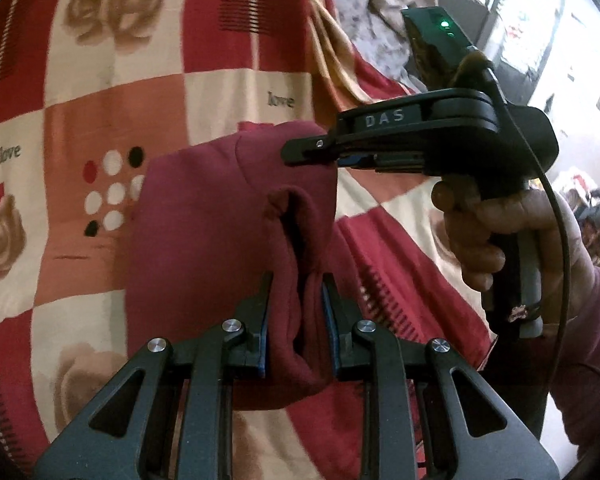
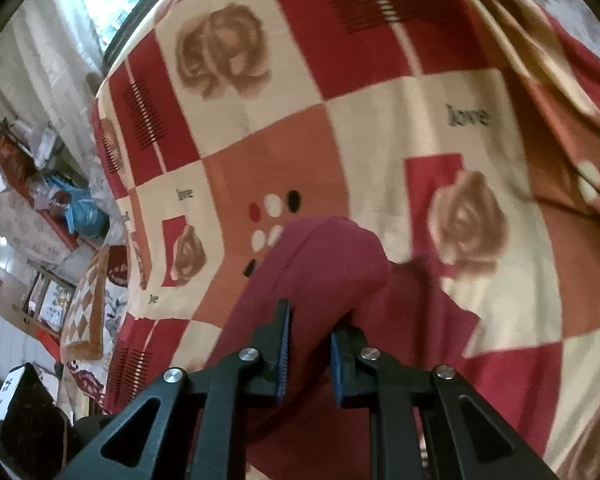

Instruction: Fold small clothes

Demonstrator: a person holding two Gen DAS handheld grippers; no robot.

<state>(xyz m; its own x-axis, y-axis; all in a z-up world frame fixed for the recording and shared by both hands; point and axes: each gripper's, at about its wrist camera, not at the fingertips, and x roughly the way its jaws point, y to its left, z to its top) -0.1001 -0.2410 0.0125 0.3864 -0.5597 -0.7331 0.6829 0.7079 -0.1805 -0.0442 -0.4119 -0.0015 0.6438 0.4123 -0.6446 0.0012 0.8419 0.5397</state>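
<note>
Soft dark-red cloth garment (image 1: 204,216) bunched and folded, pinched by left gripper (image 1: 296,316) and right gripper (image 2: 310,344), above checked red-and-cream blanket (image 1: 220,92)

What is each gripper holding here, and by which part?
Both hold the maroon garment: the left gripper pinches a bunched fold of it, the right gripper another part of its edge, lifted above the bedspread.

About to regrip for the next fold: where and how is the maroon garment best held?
The maroon garment is best held by its thick rolled hem, coming from the near side along the fabric. The left gripper and right gripper already pinch bunched edges there; the slack middle gives no firm bite.
</note>
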